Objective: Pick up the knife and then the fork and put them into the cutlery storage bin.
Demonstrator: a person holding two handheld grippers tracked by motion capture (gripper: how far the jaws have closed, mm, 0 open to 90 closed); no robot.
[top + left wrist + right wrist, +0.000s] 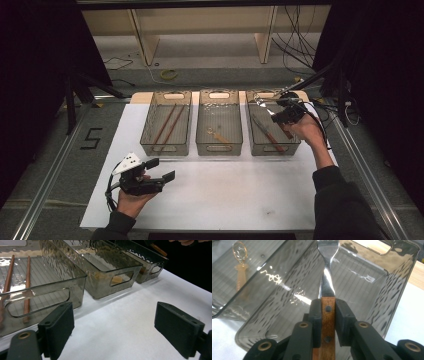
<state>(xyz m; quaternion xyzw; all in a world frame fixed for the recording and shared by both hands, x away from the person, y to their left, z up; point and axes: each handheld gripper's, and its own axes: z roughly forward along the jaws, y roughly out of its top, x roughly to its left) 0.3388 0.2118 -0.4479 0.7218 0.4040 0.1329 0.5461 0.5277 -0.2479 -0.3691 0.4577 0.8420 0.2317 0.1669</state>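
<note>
Right gripper [328,315] is clamped on the riveted wooden handle of a steel fork [327,277], held over the smoky transparent plastic bin [295,142] at 2 o'clock on the white-covered desk [225,190]. Left gripper [161,170] is rested at 8 o'clock, jaws apart, nothing gripped.

Your bench [215,195], covered by a white sheet [225,175], carries three smoky clear bins side by side along its far half: the left bin [166,123], the middle bin [219,122] and the right bin [272,131].
</note>
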